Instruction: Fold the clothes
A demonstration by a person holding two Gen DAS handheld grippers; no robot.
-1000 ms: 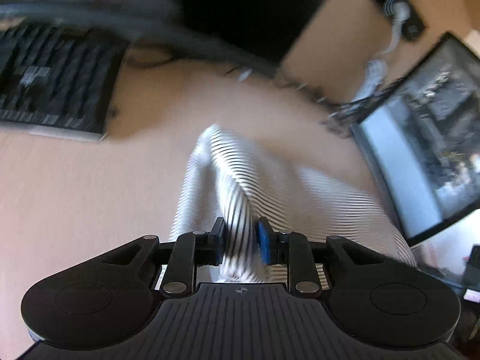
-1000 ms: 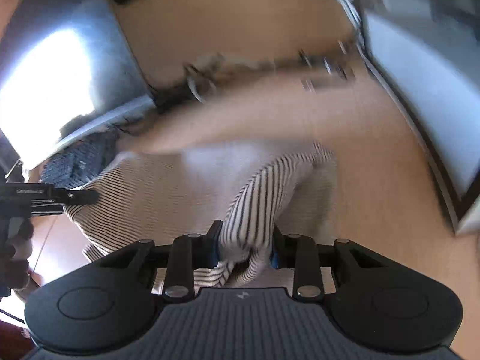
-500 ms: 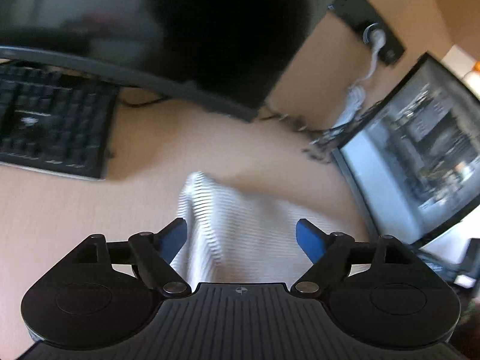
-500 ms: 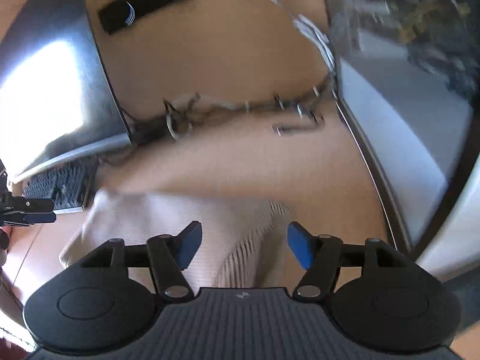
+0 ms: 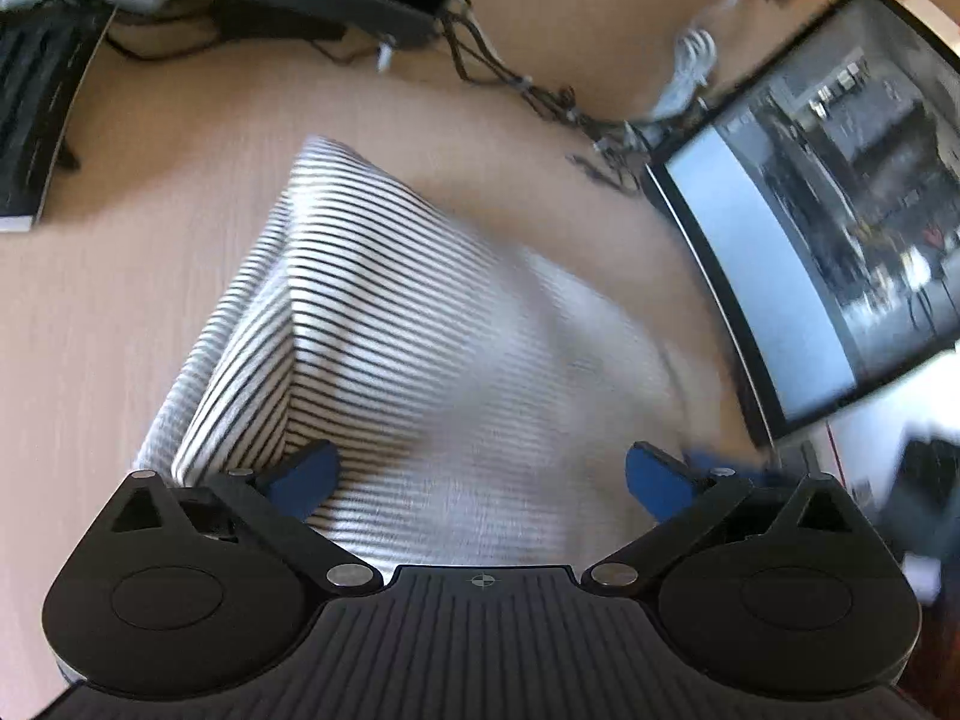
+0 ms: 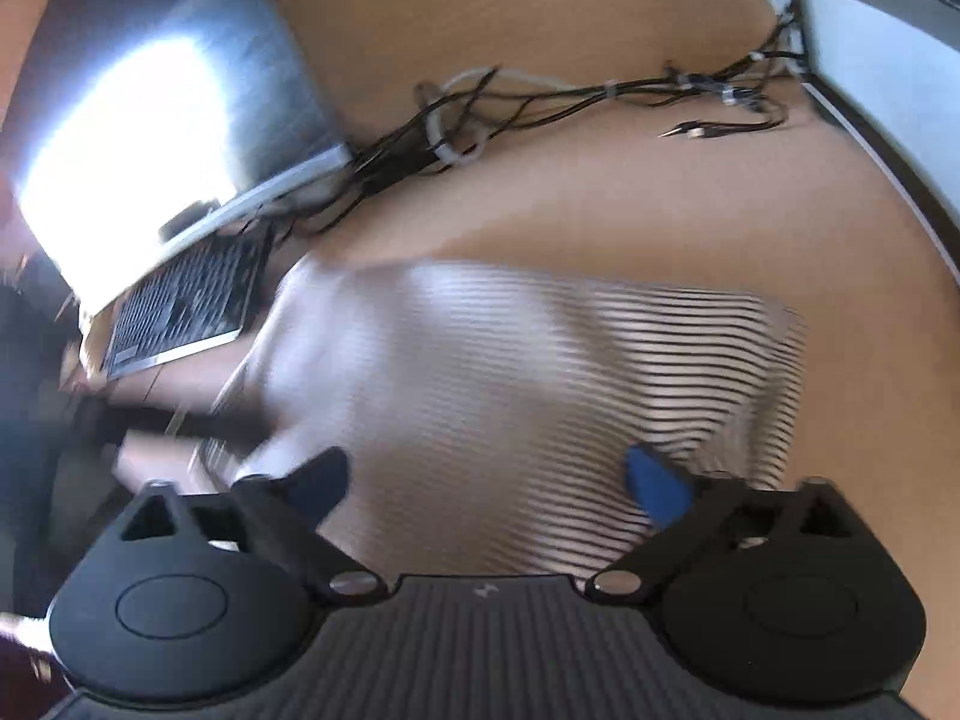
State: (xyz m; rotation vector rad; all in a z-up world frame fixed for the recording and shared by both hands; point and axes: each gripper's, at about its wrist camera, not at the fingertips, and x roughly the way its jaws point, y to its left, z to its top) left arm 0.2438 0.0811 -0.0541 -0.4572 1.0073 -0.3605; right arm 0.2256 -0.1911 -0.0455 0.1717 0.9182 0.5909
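While the striped garment (image 5: 420, 324) lies folded on the desk (image 5: 90, 330), both grippers' fingers (image 5: 306, 474) gape, holding nothing.

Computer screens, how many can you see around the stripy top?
2. One monitor stands right of the striped garment; another monitor stands at the far left, behind the keyboard. More may be hidden.

A light wooden desk (image 5: 150, 300) fills both views, lit by strong daylight. At the desk's back edge a tangle of black and white cables (image 6: 540, 102) runs along a tan wall (image 6: 510, 6). Left of the cables a monitor (image 6: 132, 120) glares white with reflected light, with a black keyboard (image 6: 180, 306) just below it. Right of the cables stands a second, curved monitor (image 5: 828, 252).
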